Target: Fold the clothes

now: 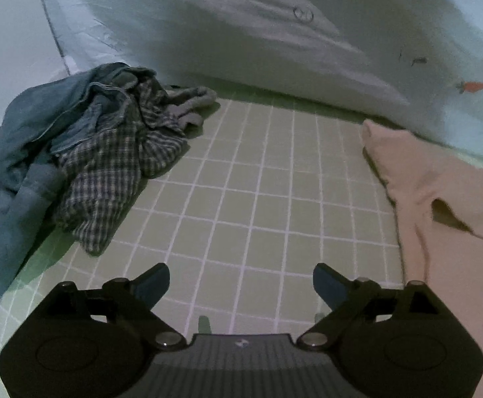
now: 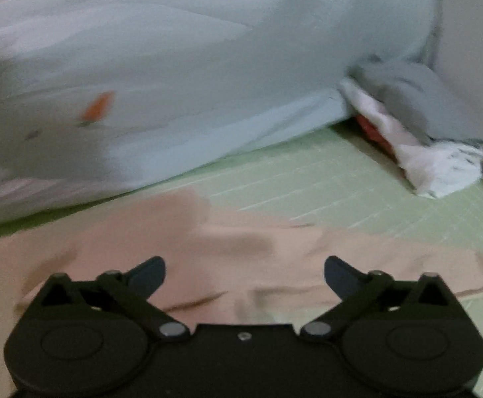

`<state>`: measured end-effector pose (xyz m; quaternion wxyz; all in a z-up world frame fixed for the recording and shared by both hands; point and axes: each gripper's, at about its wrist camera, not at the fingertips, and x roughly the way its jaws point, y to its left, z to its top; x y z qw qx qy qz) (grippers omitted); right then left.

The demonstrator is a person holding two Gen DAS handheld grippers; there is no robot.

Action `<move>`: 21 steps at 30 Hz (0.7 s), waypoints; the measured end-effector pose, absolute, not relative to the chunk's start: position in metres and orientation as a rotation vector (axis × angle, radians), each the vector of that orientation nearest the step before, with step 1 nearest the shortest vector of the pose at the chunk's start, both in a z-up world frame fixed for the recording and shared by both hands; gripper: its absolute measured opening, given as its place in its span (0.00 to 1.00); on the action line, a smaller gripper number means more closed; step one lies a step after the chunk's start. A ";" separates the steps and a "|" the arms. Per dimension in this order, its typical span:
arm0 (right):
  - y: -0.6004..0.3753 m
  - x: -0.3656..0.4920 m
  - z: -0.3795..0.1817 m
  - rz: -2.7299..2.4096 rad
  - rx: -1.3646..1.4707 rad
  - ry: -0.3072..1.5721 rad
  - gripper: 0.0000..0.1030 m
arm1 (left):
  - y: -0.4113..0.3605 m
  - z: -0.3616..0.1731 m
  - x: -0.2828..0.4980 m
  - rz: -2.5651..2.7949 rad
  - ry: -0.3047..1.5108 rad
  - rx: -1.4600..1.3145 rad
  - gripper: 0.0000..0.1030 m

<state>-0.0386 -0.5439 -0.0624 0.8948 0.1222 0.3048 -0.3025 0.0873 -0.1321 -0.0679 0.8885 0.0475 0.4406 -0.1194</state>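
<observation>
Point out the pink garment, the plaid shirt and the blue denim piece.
pink garment (image 2: 241, 252): right wrist view, on its flat middle ahead of the open gripper.
plaid shirt (image 1: 115, 165): left wrist view, on its checked front in the pile.
blue denim piece (image 1: 22, 126): left wrist view, on its upper fold.

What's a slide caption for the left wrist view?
Left gripper, jaws open and empty, over the green grid sheet; crumpled clothes pile to the left, pink garment to the right.
</observation>
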 end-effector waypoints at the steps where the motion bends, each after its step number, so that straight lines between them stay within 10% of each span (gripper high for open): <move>1: -0.530 -0.042 -0.063 -0.611 0.243 0.636 1.00 | -0.130 -0.069 0.084 -0.260 0.919 0.098 0.91; 21: -0.301 -0.088 -0.095 -0.476 0.206 0.758 1.00 | -0.077 -0.078 0.037 -0.534 0.924 0.186 0.92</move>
